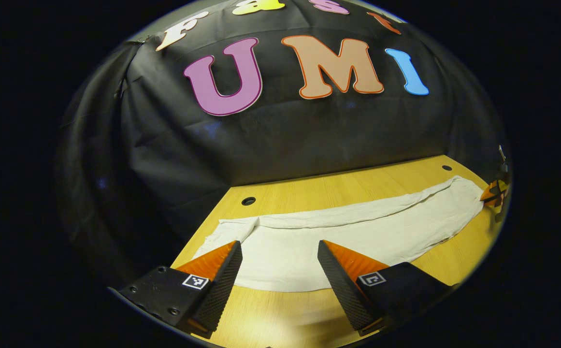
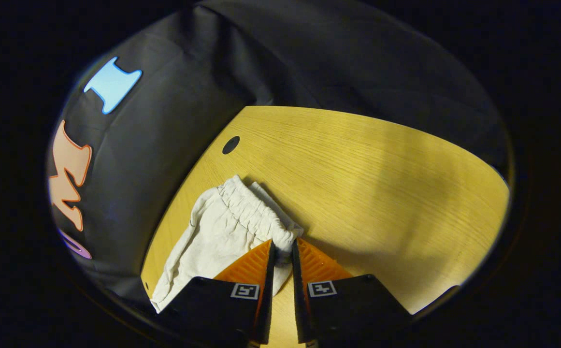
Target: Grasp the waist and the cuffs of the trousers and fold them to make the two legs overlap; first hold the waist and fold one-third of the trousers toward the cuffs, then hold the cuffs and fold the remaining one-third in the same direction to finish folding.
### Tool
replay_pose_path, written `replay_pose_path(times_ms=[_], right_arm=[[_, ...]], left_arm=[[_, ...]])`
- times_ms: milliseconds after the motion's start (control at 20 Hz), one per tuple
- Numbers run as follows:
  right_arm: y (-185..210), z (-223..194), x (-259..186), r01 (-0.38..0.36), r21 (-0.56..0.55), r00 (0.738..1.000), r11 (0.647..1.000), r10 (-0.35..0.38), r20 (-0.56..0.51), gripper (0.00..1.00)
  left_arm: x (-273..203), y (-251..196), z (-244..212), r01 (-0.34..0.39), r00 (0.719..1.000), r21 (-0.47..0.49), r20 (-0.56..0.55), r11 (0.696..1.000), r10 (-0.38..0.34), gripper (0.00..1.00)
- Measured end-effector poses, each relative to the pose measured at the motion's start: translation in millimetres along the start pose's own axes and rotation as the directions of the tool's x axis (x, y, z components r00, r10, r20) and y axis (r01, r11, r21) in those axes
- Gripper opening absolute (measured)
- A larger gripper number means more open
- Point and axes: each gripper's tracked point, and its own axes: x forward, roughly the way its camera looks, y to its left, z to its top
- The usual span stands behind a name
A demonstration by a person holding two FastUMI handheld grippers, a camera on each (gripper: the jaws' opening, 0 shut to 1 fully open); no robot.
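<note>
Across the wooden surface we see the trousers lying flat. Our left hand-held gripper hovers apart over the cuffs; our right hand-held gripper is clamped on the waist.

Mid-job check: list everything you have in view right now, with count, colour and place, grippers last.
trousers: one pair, white, lying flat lengthwise on the table, legs overlapped; elastic waist at the right gripper's end
table: one, yellow wood grain, under the trousers
holes in the table: two in the left gripper view, dark, near the back edge
booth wall: one, black cloth, behind the table
left gripper: one, open, hovering over the cuff end of the trousers
right gripper: one, shut on the waist
</note>
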Motion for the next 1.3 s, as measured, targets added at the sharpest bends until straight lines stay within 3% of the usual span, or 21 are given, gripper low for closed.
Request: replay_pose_path(times_ms=[150, 450, 700, 1050, 1300], right_arm=[[-4, 8, -6, -0.004, -0.054, 1.0, 0.999, 0.005, 0.017, 0.16], [23, 28, -29, -0.065, -0.13, 0.996, 0.989, 0.073, 0.058, 0.16], [79, 43, -69, -0.179, -0.191, 0.973, 0.965, 0.203, 0.113, 0.15], [188, 3, -120, -0.309, -0.28, 0.928, 0.909, 0.353, 0.12, 0.16], [245, -39, -138, -0.363, -0.329, 0.906, 0.872, 0.413, 0.096, 0.15]], left_arm=[[-3, -6, 1, -0.004, 1.0, -0.021, 0.002, 1.0, 0.004, 0.96], [-13, -14, -1, -0.02, 1.0, -0.075, 0.012, 0.997, 0.021, 0.96], [-9, 0, -6, -0.006, 1.0, -0.112, 0.012, 0.994, 0.008, 0.96], [0, 54, -11, 0.002, 1.0, -0.141, 0.014, 0.99, 0.0, 0.96], [0, 96, -23, -0.015, 1.0, -0.18, 0.006, 0.983, 0.017, 0.97]])
